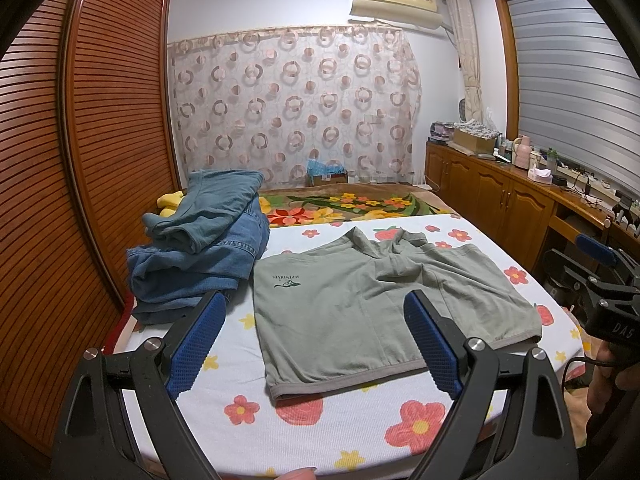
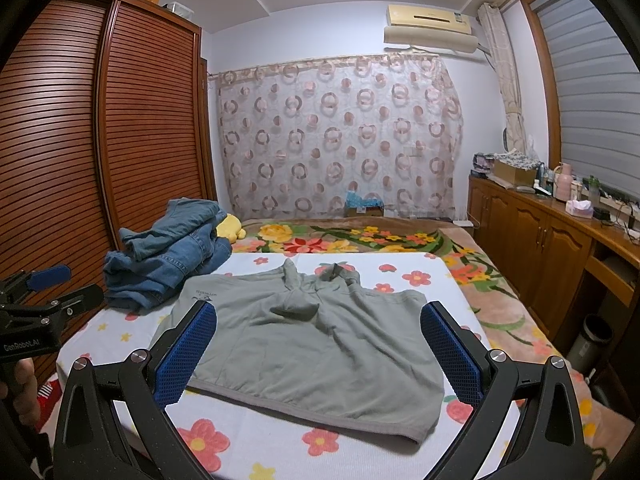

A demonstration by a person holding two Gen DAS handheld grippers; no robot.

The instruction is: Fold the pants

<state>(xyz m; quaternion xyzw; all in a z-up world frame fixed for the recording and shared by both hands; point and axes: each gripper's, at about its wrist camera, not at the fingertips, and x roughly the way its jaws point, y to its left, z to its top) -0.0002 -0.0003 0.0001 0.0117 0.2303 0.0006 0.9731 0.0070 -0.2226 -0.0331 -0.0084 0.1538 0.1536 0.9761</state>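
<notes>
Grippers (image 1: 314, 344) (image 2: 316, 354) level, spread above pants (image 1: 372, 304).

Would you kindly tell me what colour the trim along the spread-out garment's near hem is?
Grey-brown trim on the sage-green cotton garment, clearest in the left wrist view.

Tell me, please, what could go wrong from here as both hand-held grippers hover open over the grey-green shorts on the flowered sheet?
1. The grey-green cotton shorts are bunched and creased at the far end, so a fold started now may trap those wrinkles.
2. The pile of blue denim clothes lies right beside the shorts' left edge; the left hand-held gripper could snag it.
3. The thin white flowered sheet might get pinched along with the hem by the right hand-held gripper.
</notes>
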